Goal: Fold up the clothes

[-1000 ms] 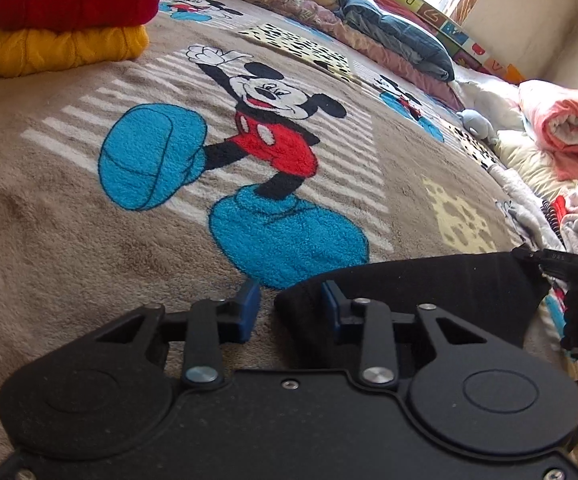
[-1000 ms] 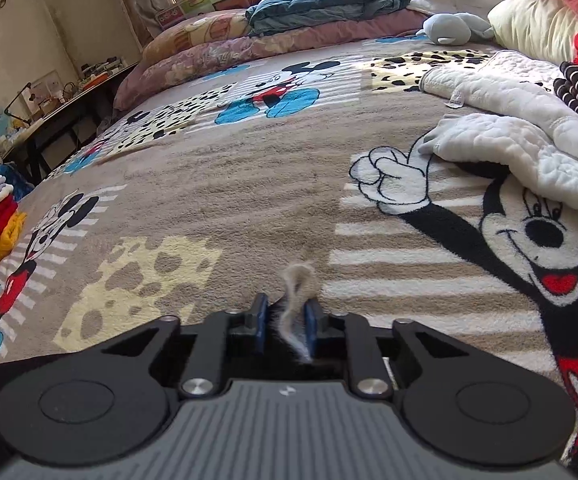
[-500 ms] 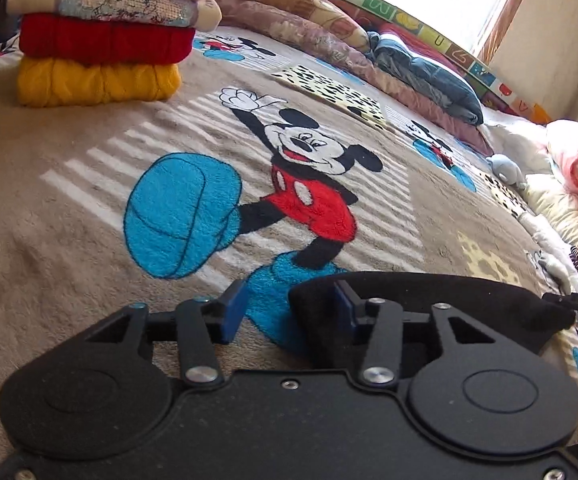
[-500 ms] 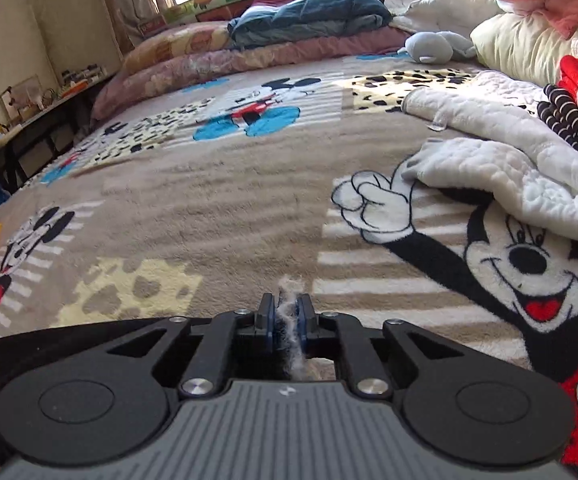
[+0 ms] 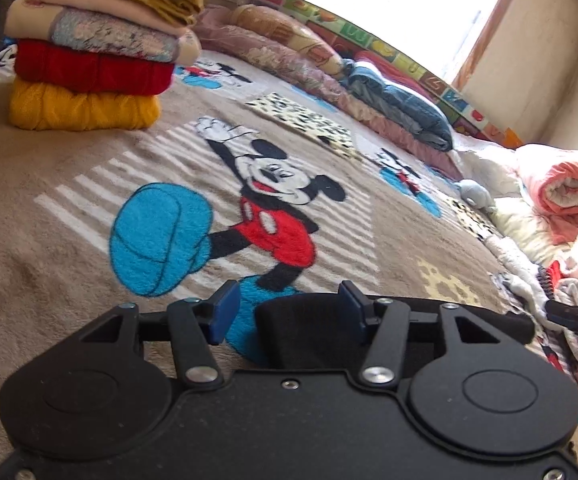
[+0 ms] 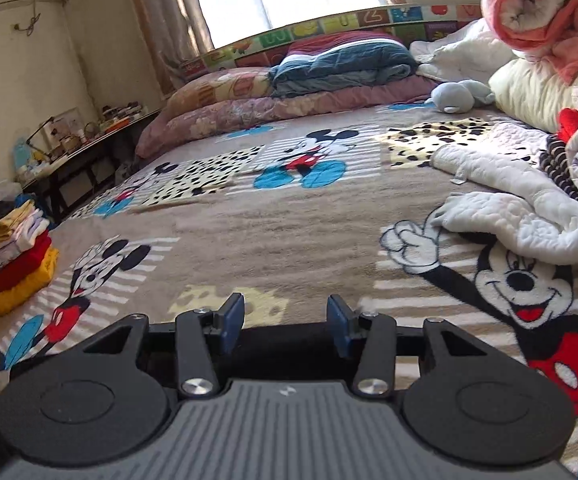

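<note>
- The black garment [image 5: 313, 332] lies on the bed's cartoon blanket [image 5: 69, 248], a rounded, doubled-looking edge facing the cameras; it runs from 6 o'clock in the left wrist view off toward 3 o'clock.
- Left claw [image 5: 287, 312]: jaws wide apart, closed on nothing. The garment's end sits between the blue pads [image 5: 225, 310], nearer the right-hand one.
- Right claw [image 6: 285, 318]: also spread wide, gripping nothing, with black cloth [image 6: 285, 344] low in the gap between its fingers.
- A stack of folded clothes [image 5: 89, 64] stands at 11 o'clock in the left wrist view, well apart from the garment. Loose white quilted clothing [image 6: 509, 200] is heaped at 2 o'clock in the right wrist view.
- Whether this fold has just been laid down or is about to be picked up, the pictures do not settle.
- Risk: a soft doubled edge that nothing holds may spring open or slump, leaving the layers uneven.
- Risk: if either claw closes low, a pad may pinch the blanket's deep pile along with the cloth and drag the blanket up.
- Risk: with the garment off-centre in the left claw, a bite could catch only one layer, so the fold would peel apart when lifted.
- Risk: the unfolded heap lies near the garment's far end and could snag a wide sweep.
</note>
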